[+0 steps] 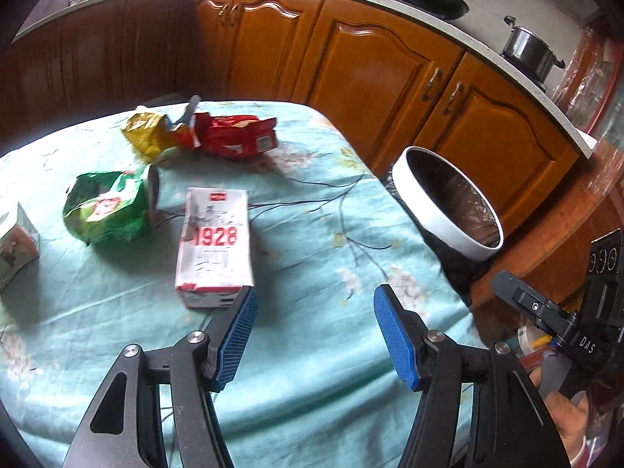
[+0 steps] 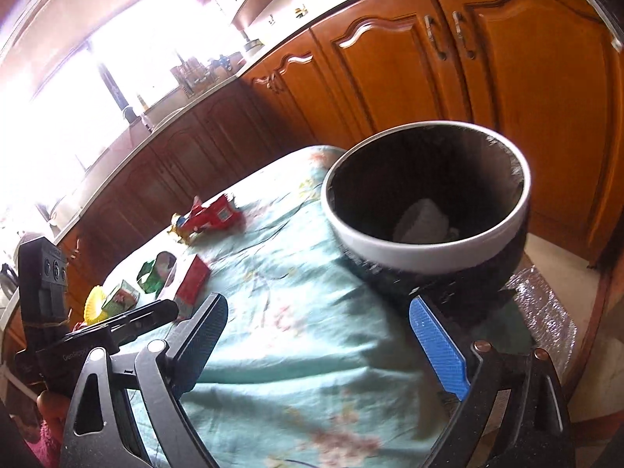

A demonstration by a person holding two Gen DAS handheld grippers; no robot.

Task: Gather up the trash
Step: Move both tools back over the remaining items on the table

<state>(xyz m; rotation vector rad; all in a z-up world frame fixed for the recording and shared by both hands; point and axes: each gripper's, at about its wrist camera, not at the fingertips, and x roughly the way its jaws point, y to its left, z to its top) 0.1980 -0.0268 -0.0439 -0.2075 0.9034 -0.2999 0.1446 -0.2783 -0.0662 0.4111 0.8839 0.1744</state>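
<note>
1. Two grippers, both released and carrying nothing: the left gripper [image 1: 315,337] has its jaws spread wide over the cloth, and the right gripper [image 2: 329,345] is likewise parted, pointing at the bin.
2. Nearest the left jaws lies the white carton [image 1: 214,245], flat on its side with red "1928" print, its near end just beside the left blue pad. It looks like a light, stiff-walled paperboard box. My guess is that it will crush a little if squeezed, so a grip across its narrow width near the middle seems safest.
3. Beyond the carton sit the green bag [image 1: 111,206] and, farther back, the red bag [image 1: 234,136] touching a yellow bag [image 1: 146,134]. All three are crinkled glossy film, probably almost weightless and slippery. Pinching a folded edge or a bunched corner should hold better than the smooth face.
4. A small printed box [image 1: 15,245] shows at the left edge, only partly in view.
5. All of this rests on the bench [image 1: 312,257], draped in a soft teal floral cloth that may drag or wrinkle under a sliding pad.
6. The bin [image 2: 425,195] stands off the bench's right edge: round, white-rimmed, lined with dark plastic, with something pale already inside.
</note>
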